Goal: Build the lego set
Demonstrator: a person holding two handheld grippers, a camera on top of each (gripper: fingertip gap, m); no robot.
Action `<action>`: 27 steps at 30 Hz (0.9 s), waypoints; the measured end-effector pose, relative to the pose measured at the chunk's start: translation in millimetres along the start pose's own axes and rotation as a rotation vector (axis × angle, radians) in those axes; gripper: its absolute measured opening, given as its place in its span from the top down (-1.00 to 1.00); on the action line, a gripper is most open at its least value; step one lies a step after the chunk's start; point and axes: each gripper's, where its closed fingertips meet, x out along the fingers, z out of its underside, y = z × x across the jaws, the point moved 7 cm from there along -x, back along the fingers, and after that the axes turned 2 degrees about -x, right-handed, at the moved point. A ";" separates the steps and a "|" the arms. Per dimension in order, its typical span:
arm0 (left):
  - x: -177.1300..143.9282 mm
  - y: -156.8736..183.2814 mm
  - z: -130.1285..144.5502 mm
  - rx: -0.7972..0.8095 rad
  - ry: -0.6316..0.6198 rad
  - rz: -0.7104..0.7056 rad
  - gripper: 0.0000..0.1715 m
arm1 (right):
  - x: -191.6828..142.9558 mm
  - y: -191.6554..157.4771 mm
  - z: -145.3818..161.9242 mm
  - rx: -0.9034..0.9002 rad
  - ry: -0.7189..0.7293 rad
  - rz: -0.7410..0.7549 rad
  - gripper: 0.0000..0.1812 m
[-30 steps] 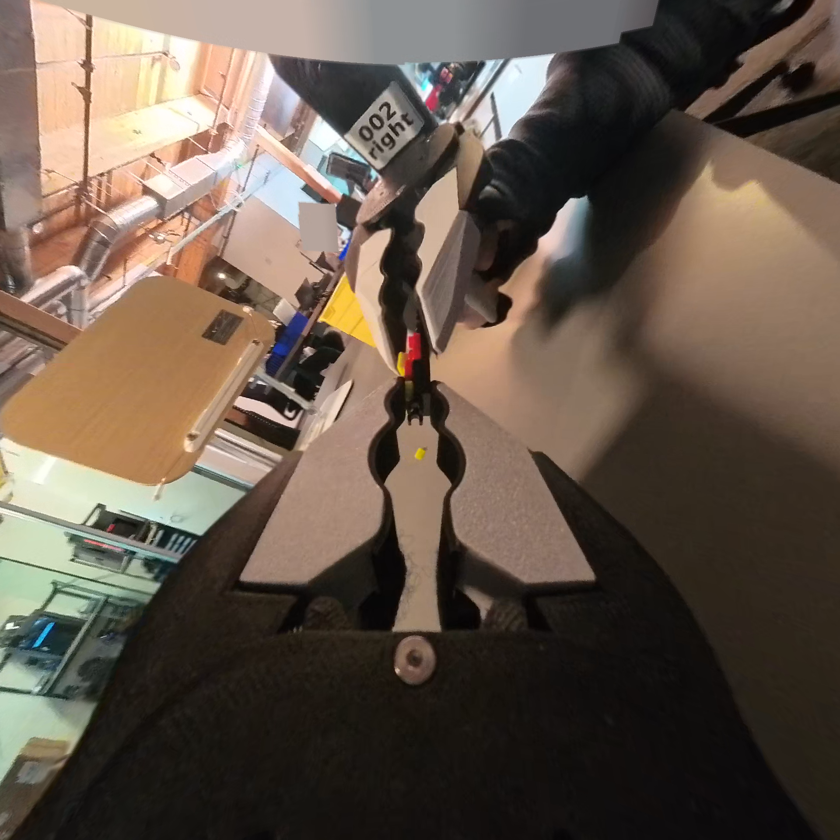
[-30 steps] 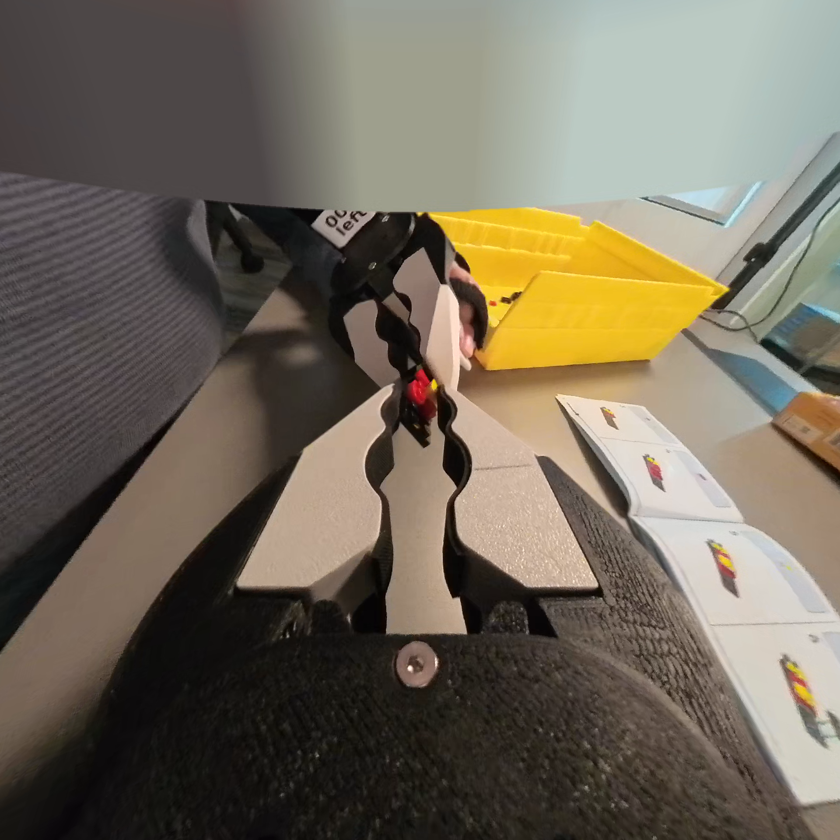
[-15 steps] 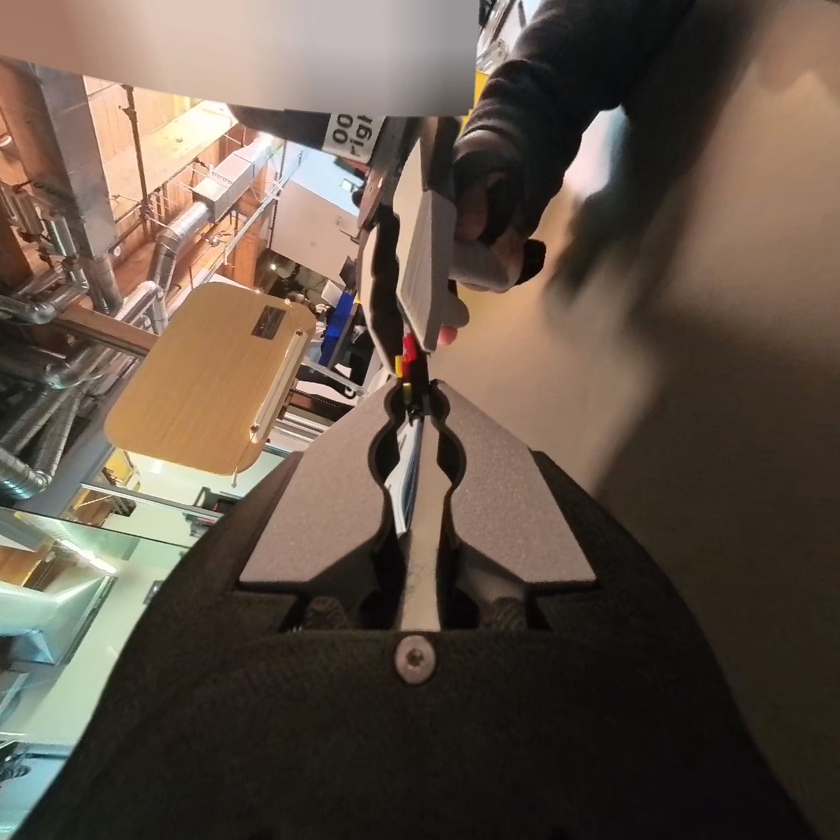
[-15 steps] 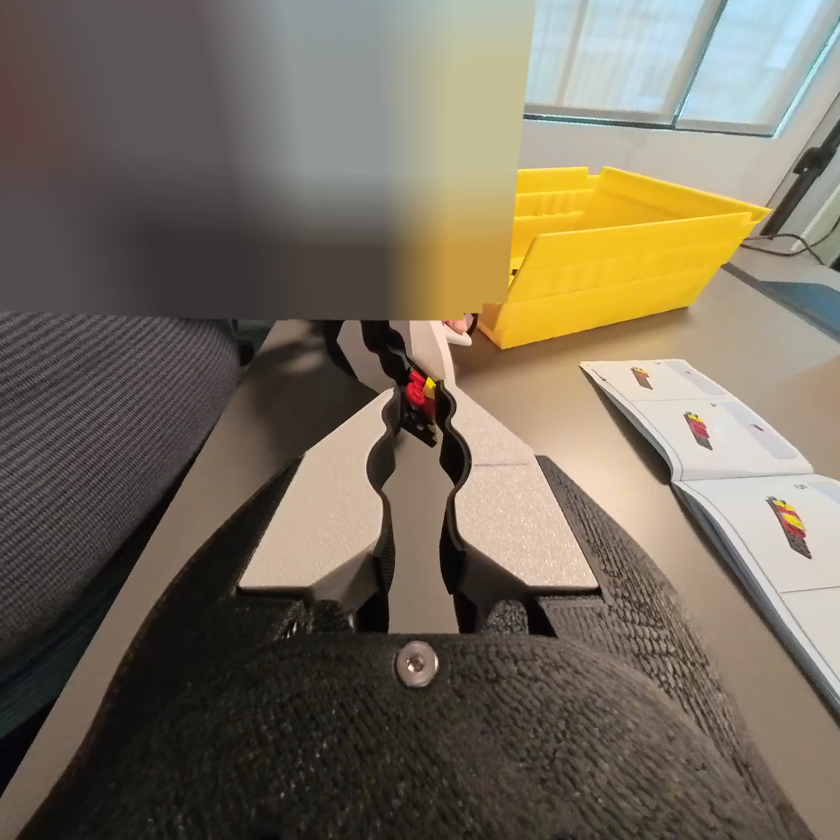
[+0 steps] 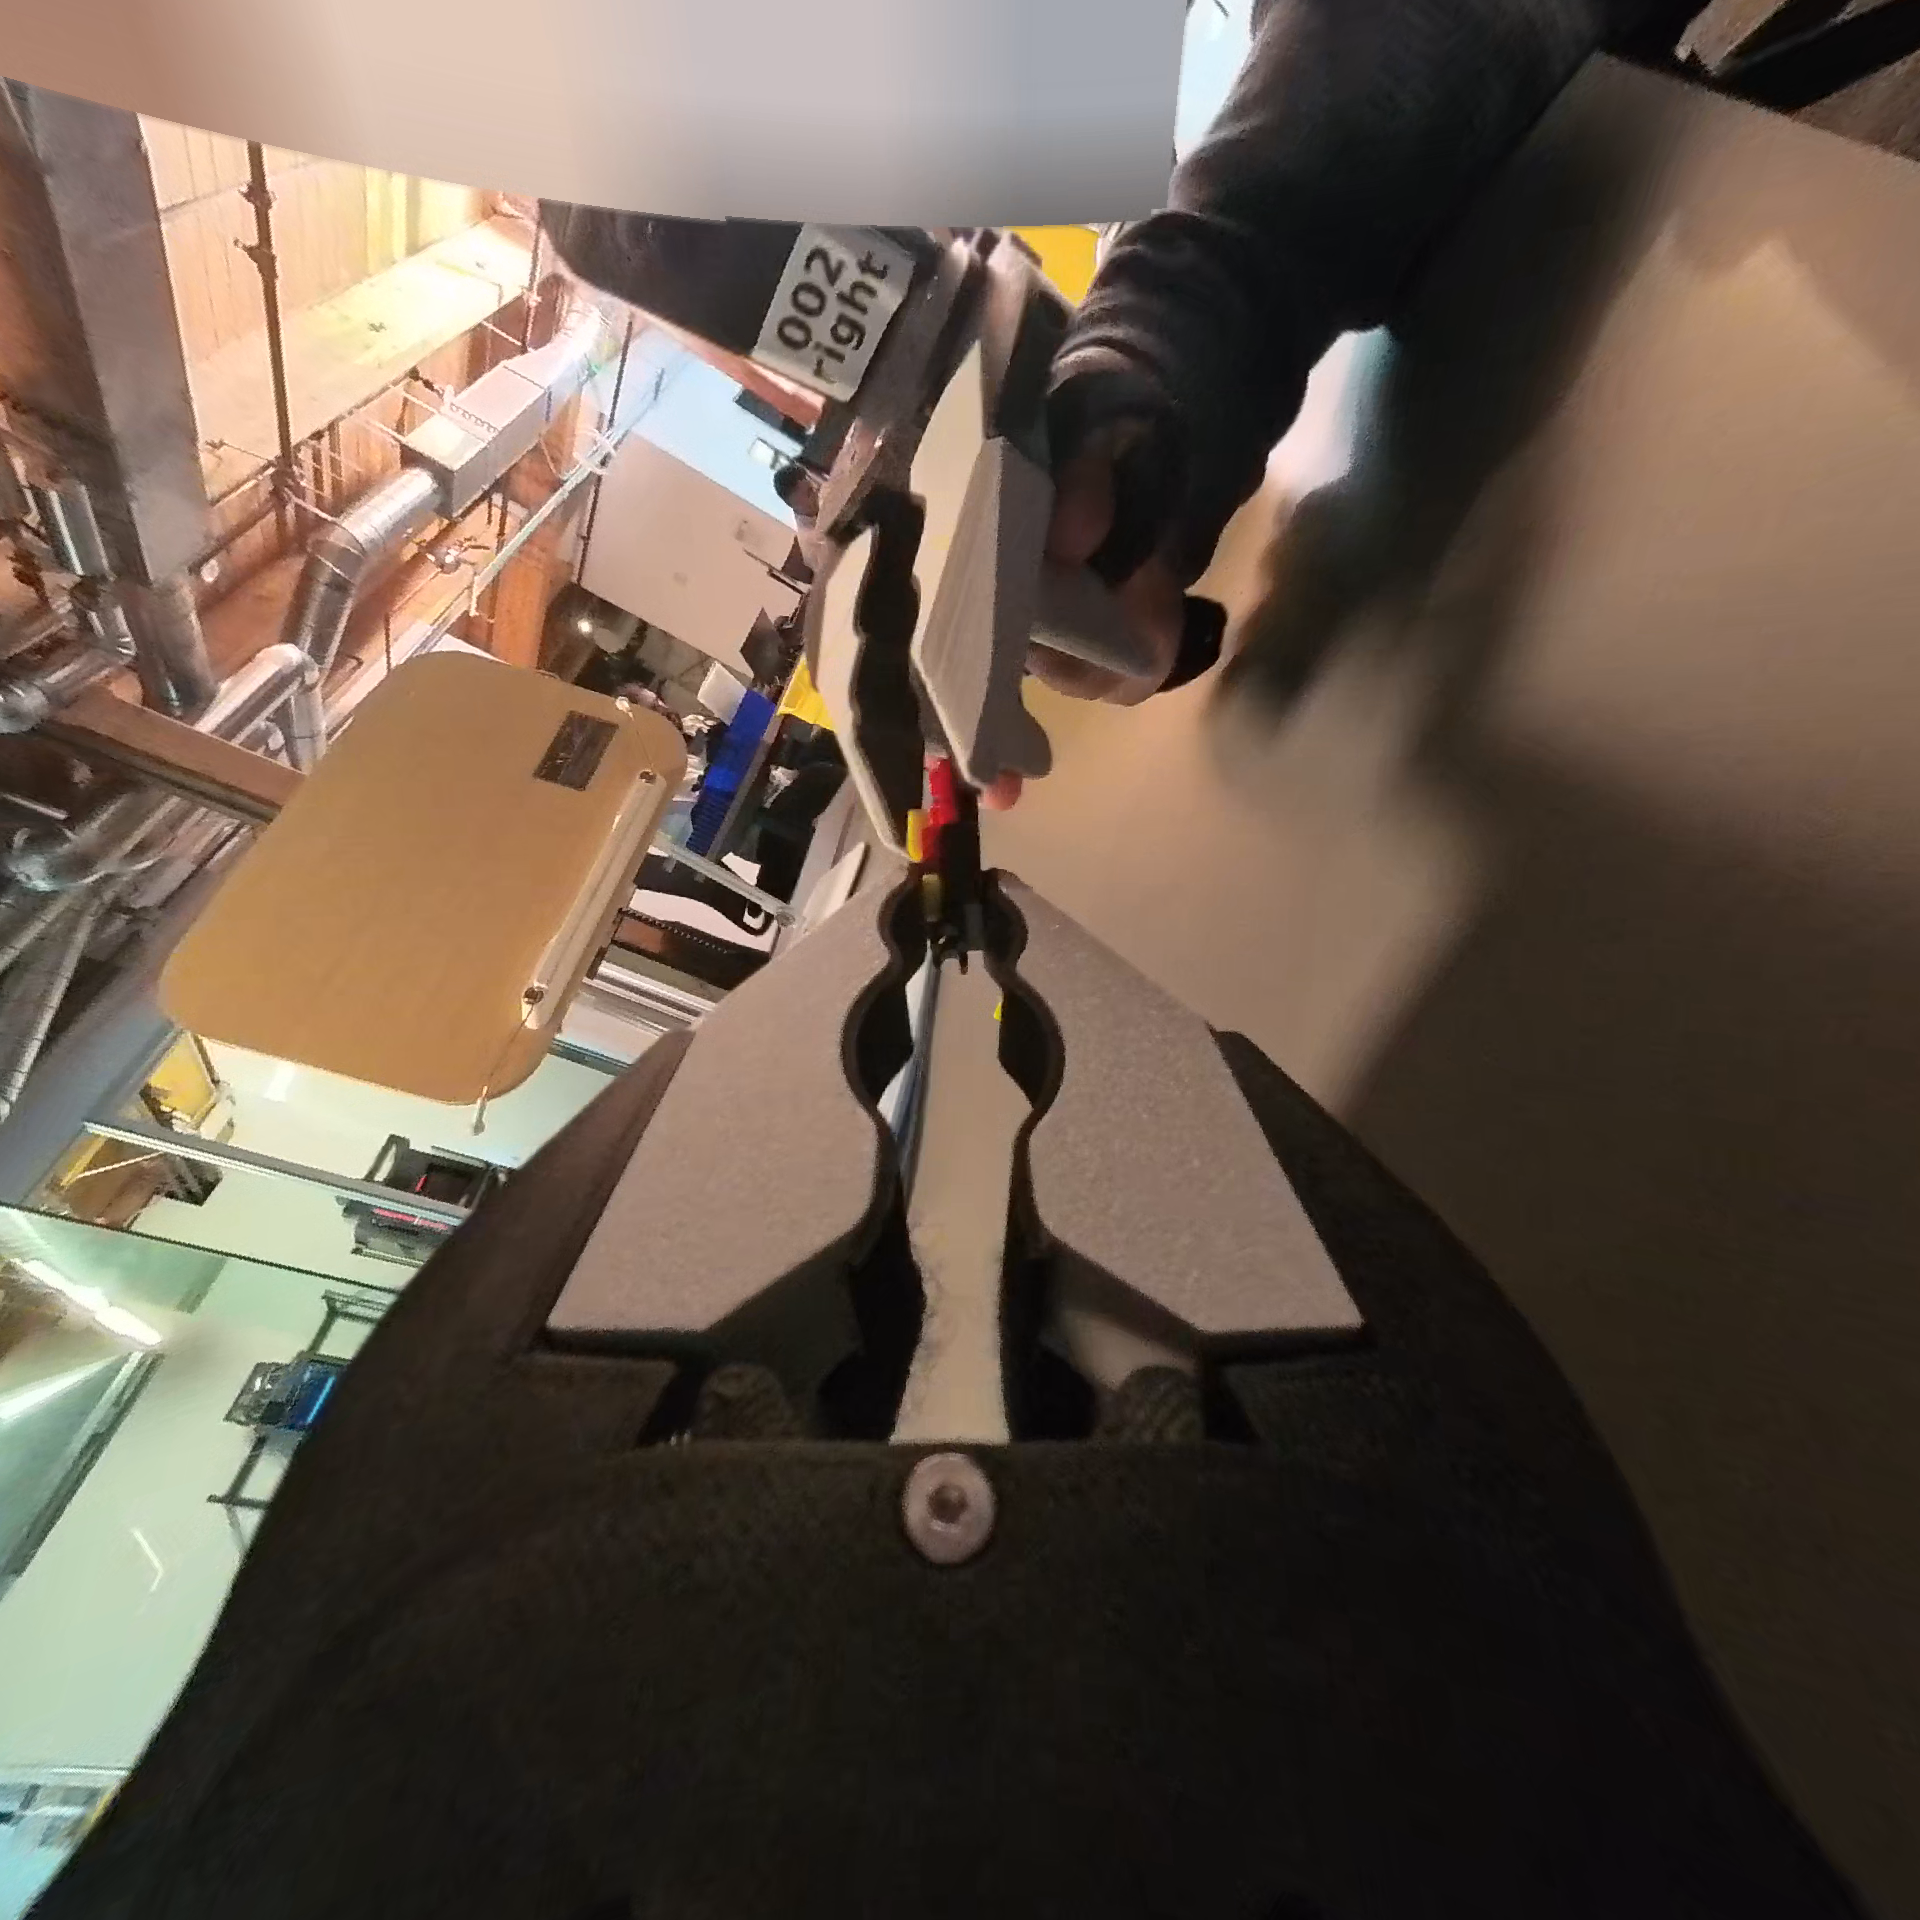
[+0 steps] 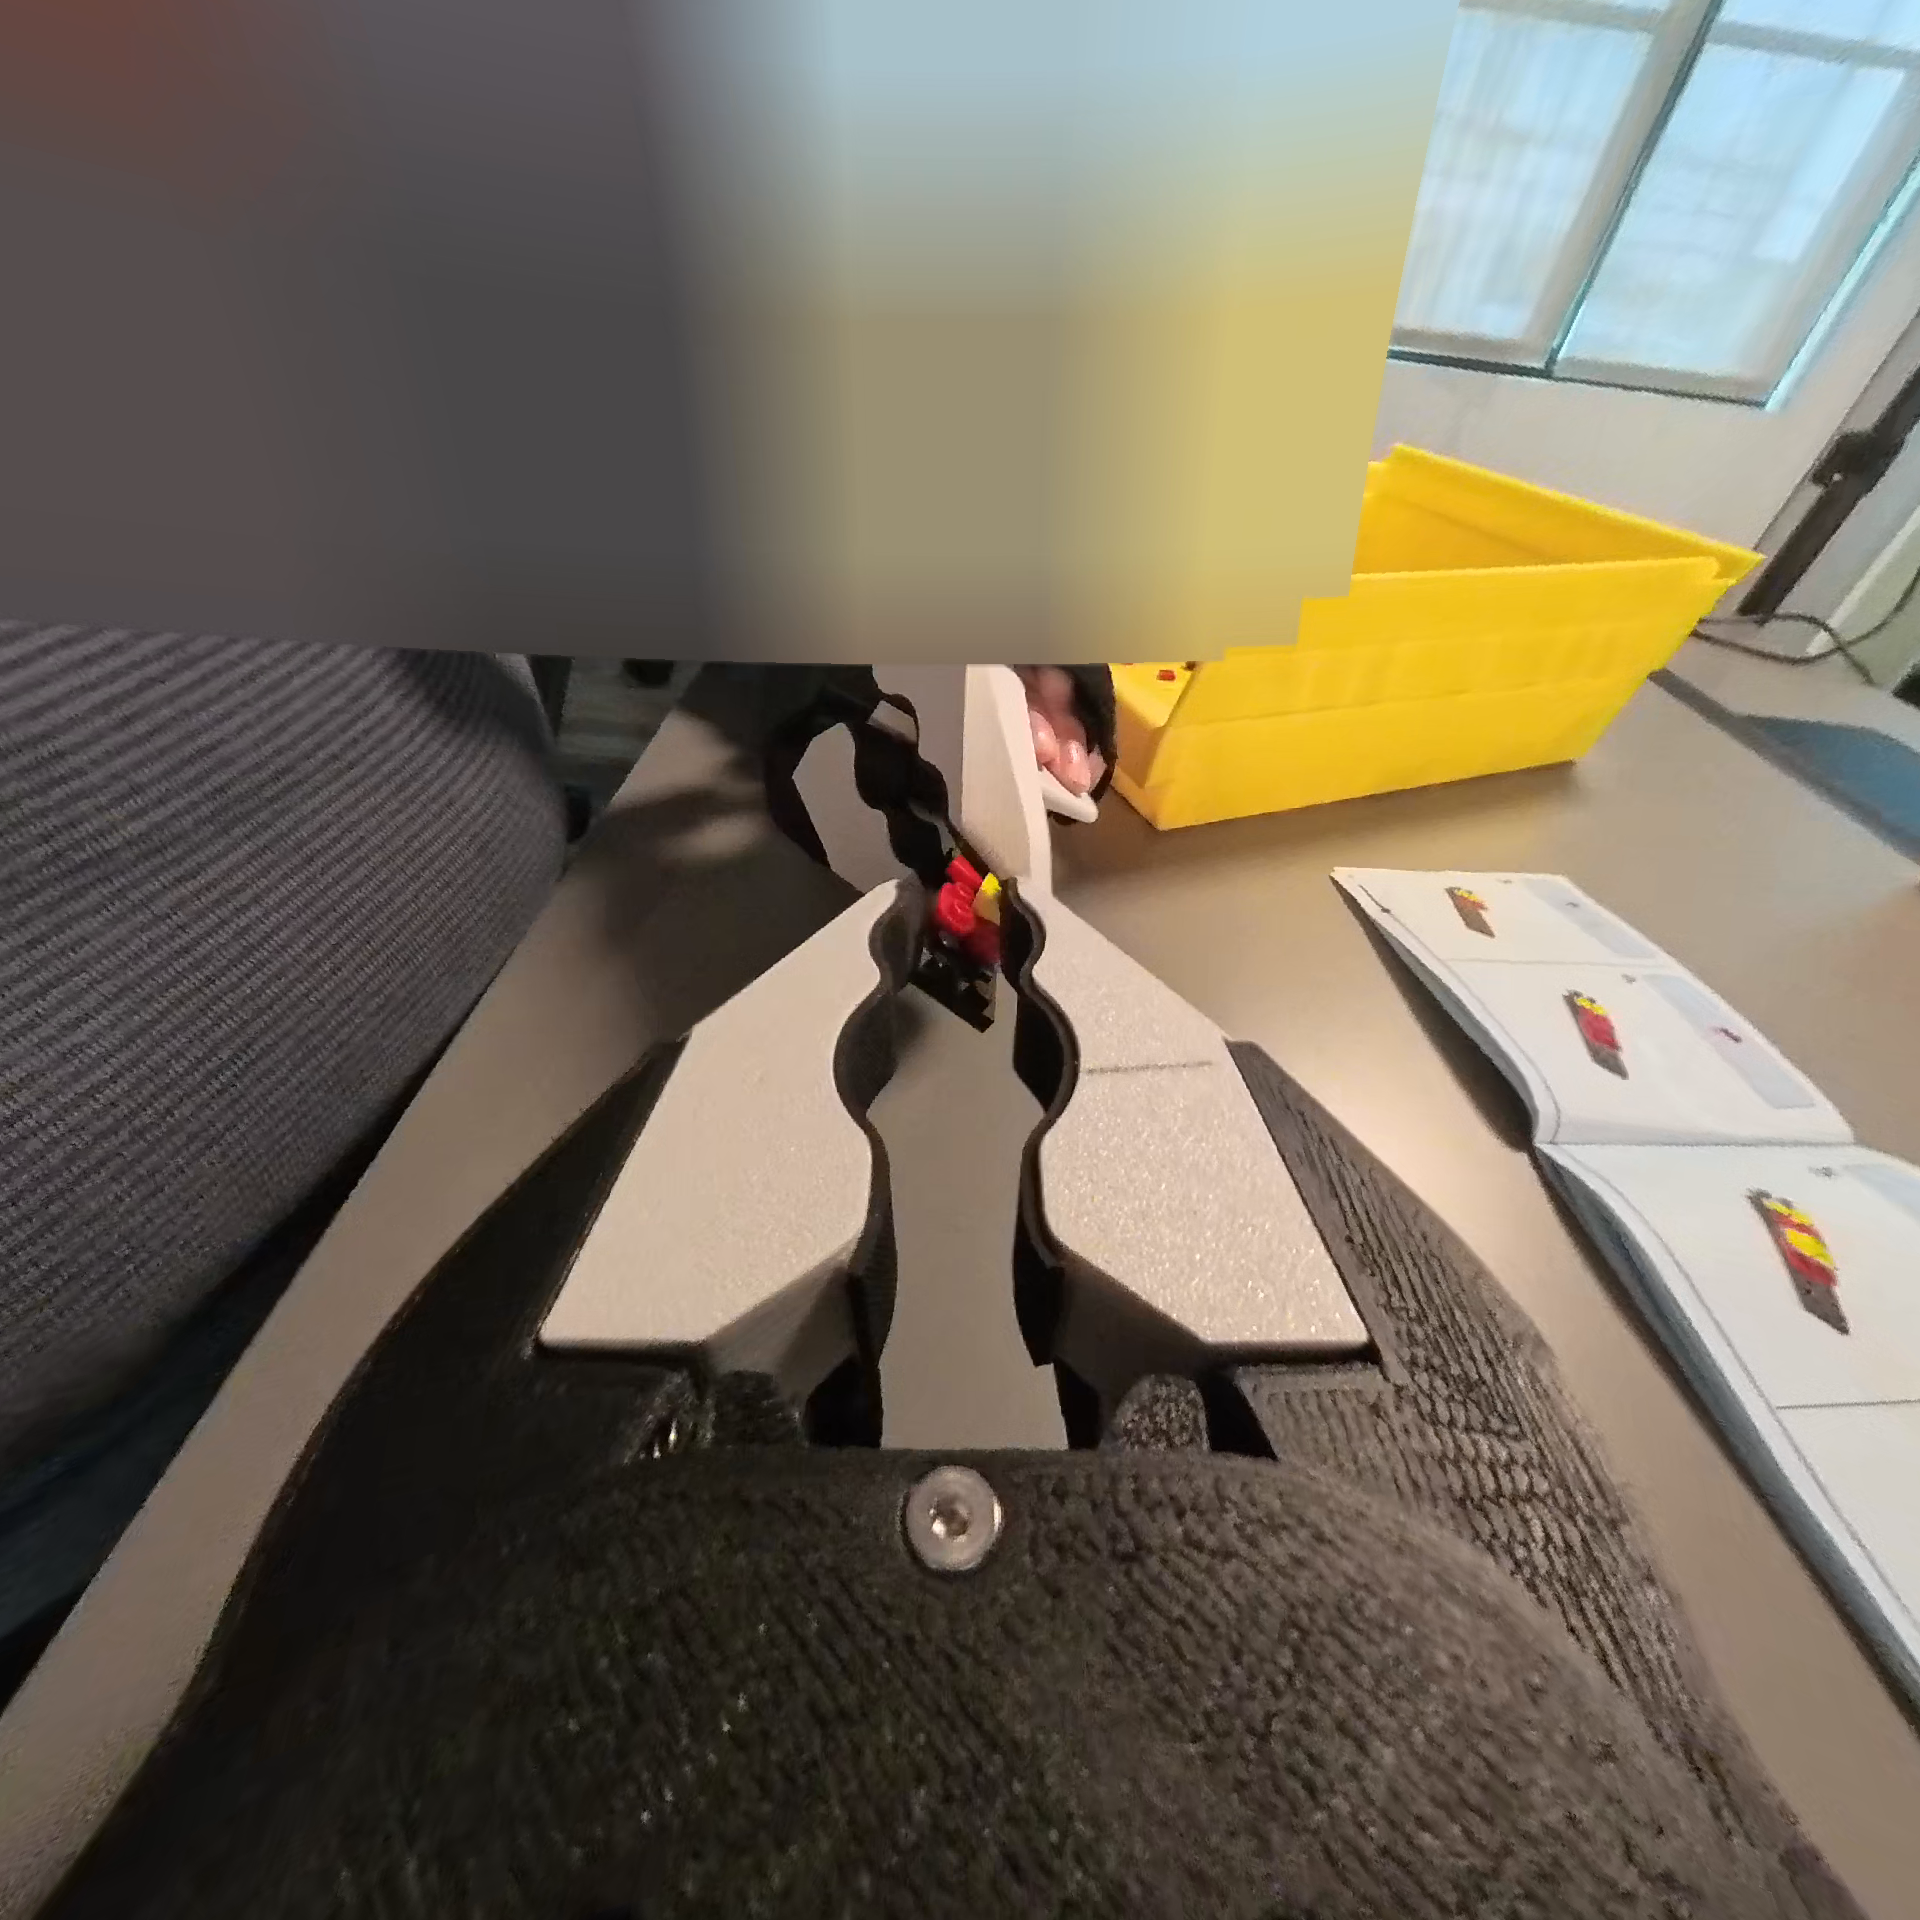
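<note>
From my seat, the booklet (image 6: 1621, 1081) is my landmark. Left of it, bare table (image 6: 1195, 935) runs up to my right hand-held gripper (image 6: 951, 920), a lane wide enough to pass. Beyond the booklet the yellow bin (image 6: 1455, 675) walls off the far side. The left hand-held gripper (image 6: 961, 862) meets mine tip to tip over the lego piece (image 6: 961, 935), closing that gap. Farther left of the booklet, a striped sleeve (image 6: 239, 935) crowds the table edge.

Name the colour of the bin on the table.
Yellow bin, clearest in the right wrist view.
</note>
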 end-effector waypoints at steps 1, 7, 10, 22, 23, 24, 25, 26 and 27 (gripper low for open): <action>-0.2 -0.1 -0.2 -0.002 0.005 0.002 0.90 | 0.1 -0.7 -0.4 -0.016 0.001 0.002 0.84; -1.8 -2.4 -1.3 -0.004 0.024 -0.010 0.89 | 0.7 -3.7 -3.5 -0.068 0.016 0.017 0.82; -2.9 -3.8 -2.3 -0.002 0.037 -0.024 0.89 | 0.1 -5.2 -5.6 -0.085 0.037 0.016 0.80; -7.4 -9.5 -4.6 -0.122 0.124 0.019 0.90 | 0.1 -10.0 -7.5 -0.312 0.022 0.112 0.74; -7.5 -9.3 -4.8 -0.123 0.124 0.023 0.89 | 0.3 -10.9 -7.4 -0.332 0.019 0.117 0.76; -7.4 -9.2 -4.8 -0.125 0.125 0.025 0.89 | 0.8 -11.8 -7.1 -0.350 0.017 0.122 0.79; -7.5 -9.0 -5.1 -0.130 0.128 0.031 0.89 | 1.5 -12.6 -6.5 -0.362 0.009 0.124 0.81; -7.6 -8.9 -4.9 -0.134 0.128 0.036 0.89 | 2.0 -13.0 -6.1 -0.369 0.005 0.126 0.83; -7.8 -8.9 -5.1 -0.136 0.132 0.039 0.89 | 1.9 -13.1 -6.2 -0.373 0.006 0.131 0.85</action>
